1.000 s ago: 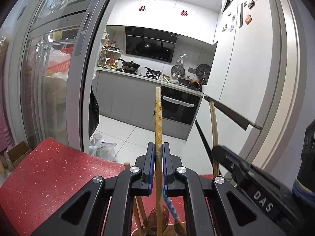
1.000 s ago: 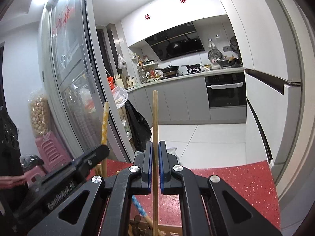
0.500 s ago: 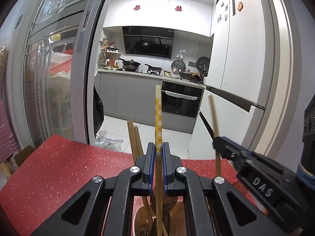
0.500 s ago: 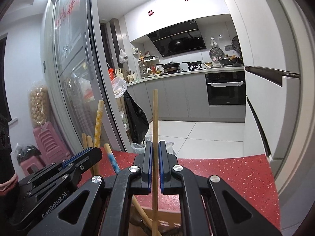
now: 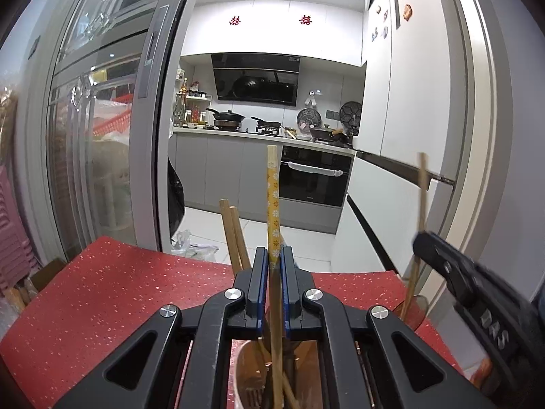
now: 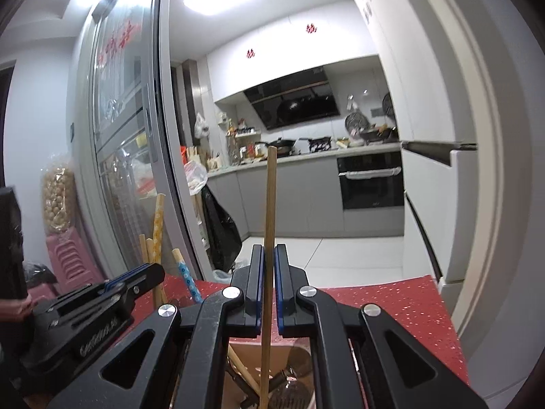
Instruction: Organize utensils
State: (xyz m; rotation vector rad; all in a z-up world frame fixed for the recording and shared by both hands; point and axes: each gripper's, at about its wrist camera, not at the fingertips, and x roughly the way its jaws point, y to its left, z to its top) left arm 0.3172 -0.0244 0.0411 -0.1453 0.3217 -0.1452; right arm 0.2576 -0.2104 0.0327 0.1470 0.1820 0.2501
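My left gripper [image 5: 271, 259] is shut on a yellow flower-patterned utensil handle [image 5: 272, 197] that stands upright, its lower end inside a utensil holder [image 5: 247, 371] below the jaws. Two plain wooden handles [image 5: 233, 235] lean out of the holder on the left. My right gripper [image 6: 269, 255] is shut on a plain wooden stick [image 6: 270, 204], held upright over a holder [image 6: 272, 358] with other utensils. The right gripper shows in the left wrist view [image 5: 442, 259], blurred. The left gripper shows in the right wrist view [image 6: 143, 272], beside the yellow handle [image 6: 158, 225] and a blue patterned handle [image 6: 185, 279].
The holders stand on a red speckled table [image 5: 102, 300], whose far edge [image 6: 408, 283] meets a kitchen doorway. A glass sliding door [image 5: 102, 136] is on the left, white cabinets [image 5: 408, 102] on the right. A pink stool [image 6: 68, 259] stands at the left.
Both grippers have sunk toward the holders with their utensils. The two wooden handles have come into the left wrist view. The right gripper has shifted right, away from the left one.
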